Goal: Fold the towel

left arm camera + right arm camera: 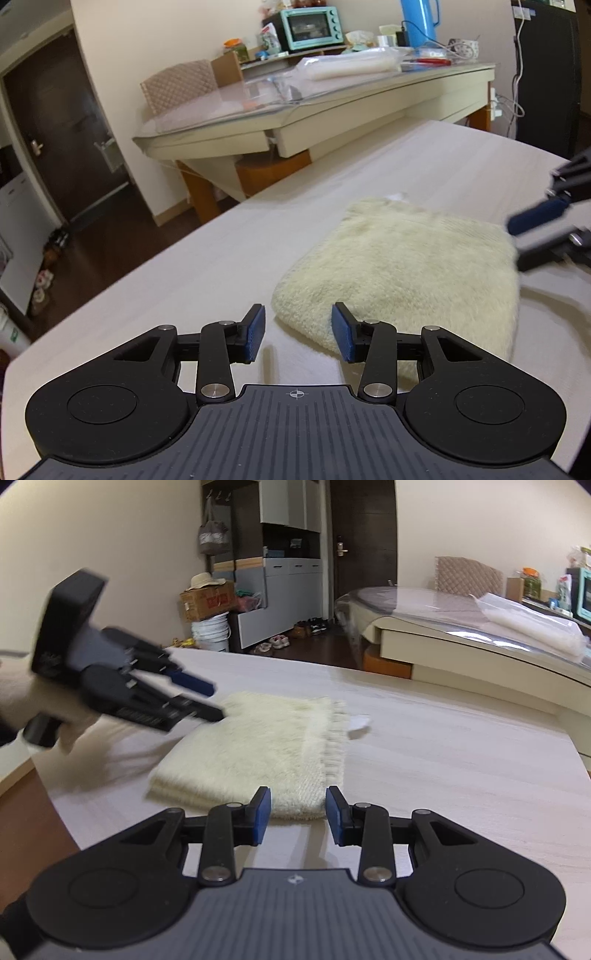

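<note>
**Folded towel on the counter, both tools apart**

The cream towel lies folded at centre frame on the pale counter. The left tool hovers at its near corner, pads apart, gripping nothing. The right tool (lower centre, likewise parted) holds nothing.

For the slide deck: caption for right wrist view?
Right tool open before the folded towel; left tool open above its far edge.

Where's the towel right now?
The folded towel lies flat on the pale table, just ahead of the right gripper, with the left gripper at its left edge.
</note>
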